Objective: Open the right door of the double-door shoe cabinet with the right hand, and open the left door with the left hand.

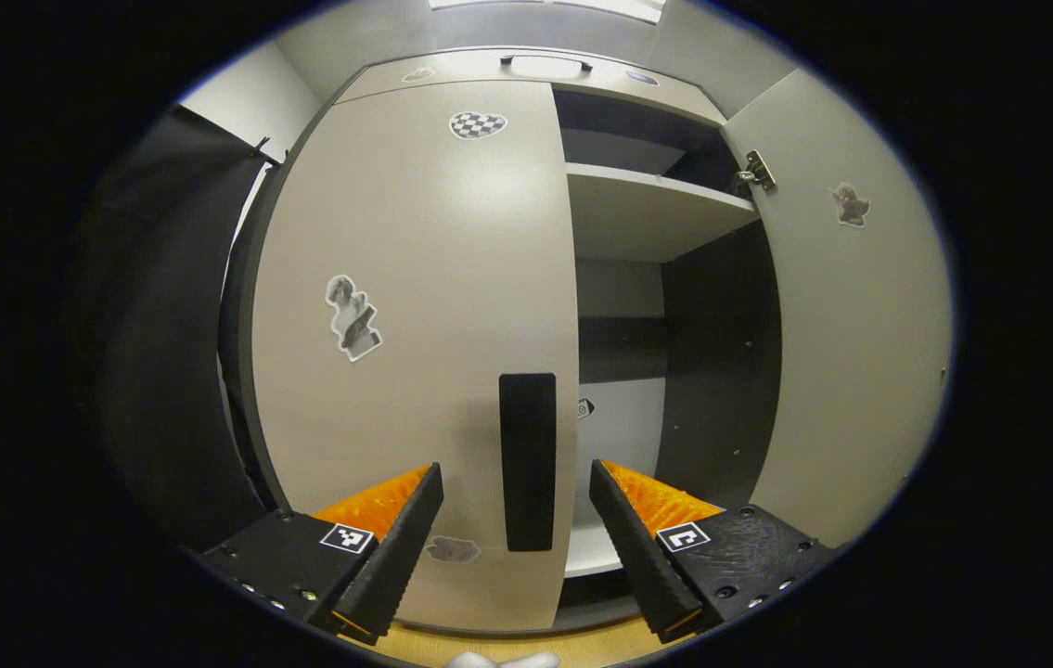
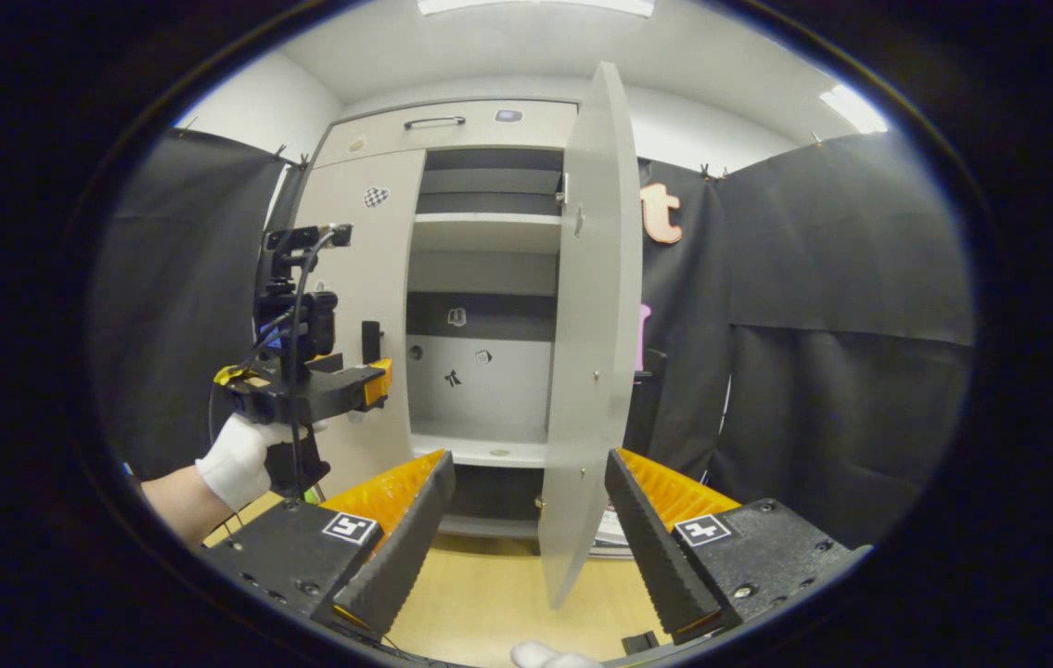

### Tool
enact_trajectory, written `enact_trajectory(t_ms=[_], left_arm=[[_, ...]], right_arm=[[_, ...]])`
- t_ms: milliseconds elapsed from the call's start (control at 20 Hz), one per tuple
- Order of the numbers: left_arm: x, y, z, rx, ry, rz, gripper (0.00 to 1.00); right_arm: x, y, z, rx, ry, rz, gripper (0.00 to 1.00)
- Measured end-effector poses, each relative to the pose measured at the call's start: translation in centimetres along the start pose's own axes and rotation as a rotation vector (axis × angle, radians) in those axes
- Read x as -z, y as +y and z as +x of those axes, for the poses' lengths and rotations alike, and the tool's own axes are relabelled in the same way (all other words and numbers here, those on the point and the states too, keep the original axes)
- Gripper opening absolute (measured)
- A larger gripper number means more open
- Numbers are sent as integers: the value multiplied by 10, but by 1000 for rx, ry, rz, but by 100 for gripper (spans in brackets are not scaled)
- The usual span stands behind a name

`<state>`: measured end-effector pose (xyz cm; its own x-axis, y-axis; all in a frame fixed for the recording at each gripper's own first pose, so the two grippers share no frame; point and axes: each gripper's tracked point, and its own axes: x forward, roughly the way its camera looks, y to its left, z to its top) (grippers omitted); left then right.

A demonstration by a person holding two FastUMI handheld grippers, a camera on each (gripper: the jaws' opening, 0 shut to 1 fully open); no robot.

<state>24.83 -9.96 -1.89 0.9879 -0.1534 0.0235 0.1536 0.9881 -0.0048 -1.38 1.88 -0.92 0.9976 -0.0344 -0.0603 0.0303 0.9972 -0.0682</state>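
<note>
Already the right door (image 2: 586, 325) of the shoe cabinet (image 2: 489, 125) is seen swung wide open, edge-on in the right gripper view, with the shelves (image 2: 487, 232) inside laid bare. The right tool (image 2: 529, 520) is held with its fingers spread wide and nothing between them, near the lower edge of that door but apart from it. The left door (image 1: 415, 325) is shown closed in the left gripper view, its dark vertical handle (image 1: 527, 461) set near the door's inner edge. The left tool (image 1: 517, 533) is spread wide too, its fingers placed to either side of the handle, not pressed on it. In the right gripper view the left tool is carried by a white-gloved hand (image 2: 237, 461), just in front of the left door.
</note>
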Motion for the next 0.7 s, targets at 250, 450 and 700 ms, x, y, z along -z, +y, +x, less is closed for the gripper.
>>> enact_trajectory(t_ms=[250, 450, 700], left_arm=[[17, 8, 18, -47, 57, -2, 95], [15, 1, 25, -21, 40, 19, 63], [15, -3, 26, -1, 35, 21, 13]], right_arm=[[-2, 0, 4, 7, 9, -15, 100], [1, 1, 6, -1, 10, -9, 100], [-1, 6, 5, -28, 4, -8, 100]])
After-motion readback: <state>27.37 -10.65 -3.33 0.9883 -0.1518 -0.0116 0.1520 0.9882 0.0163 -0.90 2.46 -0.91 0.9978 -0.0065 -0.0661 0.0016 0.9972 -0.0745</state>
